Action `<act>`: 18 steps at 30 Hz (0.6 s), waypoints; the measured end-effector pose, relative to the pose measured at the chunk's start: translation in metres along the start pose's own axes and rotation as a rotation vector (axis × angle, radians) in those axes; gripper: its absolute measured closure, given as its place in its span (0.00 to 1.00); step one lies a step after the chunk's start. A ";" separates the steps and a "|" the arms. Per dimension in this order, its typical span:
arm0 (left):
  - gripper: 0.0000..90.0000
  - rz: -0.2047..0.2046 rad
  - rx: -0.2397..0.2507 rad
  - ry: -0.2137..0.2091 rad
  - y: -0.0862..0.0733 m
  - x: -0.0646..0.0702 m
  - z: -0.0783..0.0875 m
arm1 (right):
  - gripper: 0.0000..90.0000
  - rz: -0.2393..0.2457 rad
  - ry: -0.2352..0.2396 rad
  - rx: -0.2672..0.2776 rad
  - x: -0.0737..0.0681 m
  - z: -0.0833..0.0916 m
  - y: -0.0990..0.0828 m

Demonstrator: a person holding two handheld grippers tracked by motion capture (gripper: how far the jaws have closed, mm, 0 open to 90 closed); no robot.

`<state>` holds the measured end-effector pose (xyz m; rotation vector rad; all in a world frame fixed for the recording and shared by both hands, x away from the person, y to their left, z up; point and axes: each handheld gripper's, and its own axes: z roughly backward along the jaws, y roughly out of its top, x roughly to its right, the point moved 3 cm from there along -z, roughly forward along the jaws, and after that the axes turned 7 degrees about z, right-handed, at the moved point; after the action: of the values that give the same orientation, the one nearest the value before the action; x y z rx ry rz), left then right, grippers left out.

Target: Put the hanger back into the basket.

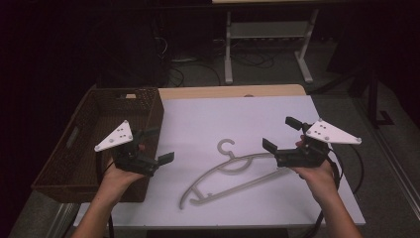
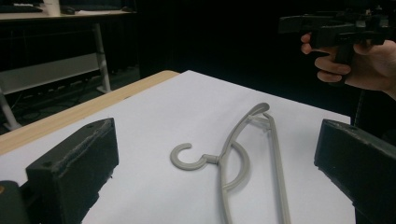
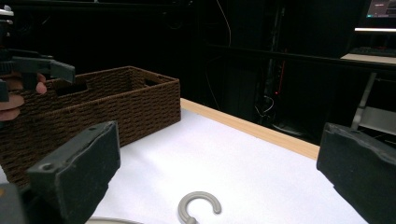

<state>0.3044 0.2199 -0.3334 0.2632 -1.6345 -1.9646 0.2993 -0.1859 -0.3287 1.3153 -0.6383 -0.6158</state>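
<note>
A grey plastic clothes hanger (image 1: 233, 171) lies flat on the white table top (image 1: 237, 119), its hook (image 1: 225, 147) pointing to the far side. In the left gripper view the hanger (image 2: 243, 158) lies between and beyond the jaws. My left gripper (image 1: 159, 145) is held above the table's left part, beside the basket, open and empty. On the other side of the hanger my right gripper (image 1: 281, 134) hovers open, nothing between its fingers. The hanger's hook (image 3: 198, 205) lies low in the right gripper view.
A brown wicker basket (image 1: 79, 148) stands at the table's left edge; its wall (image 3: 116, 107) is seen from the right gripper. A wooden strip (image 1: 233, 91) runs along the far edge. Beyond it stand desk legs (image 1: 228, 49) and cables on a dark floor.
</note>
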 end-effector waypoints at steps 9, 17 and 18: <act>0.00 0.009 -0.018 -0.005 0.002 0.005 -0.008 | 0.00 0.005 0.006 -0.015 -0.002 0.000 -0.001; 0.00 0.013 -0.067 -0.020 -0.005 0.011 -0.025 | 0.00 0.000 0.047 -0.069 -0.011 -0.008 -0.012; 0.00 0.018 -0.070 -0.024 -0.006 0.012 -0.028 | 0.00 0.002 0.056 -0.089 -0.013 -0.010 -0.016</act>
<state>0.3062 0.1902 -0.3434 0.1981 -1.5735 -2.0145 0.2971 -0.1720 -0.3469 1.2443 -0.5596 -0.5974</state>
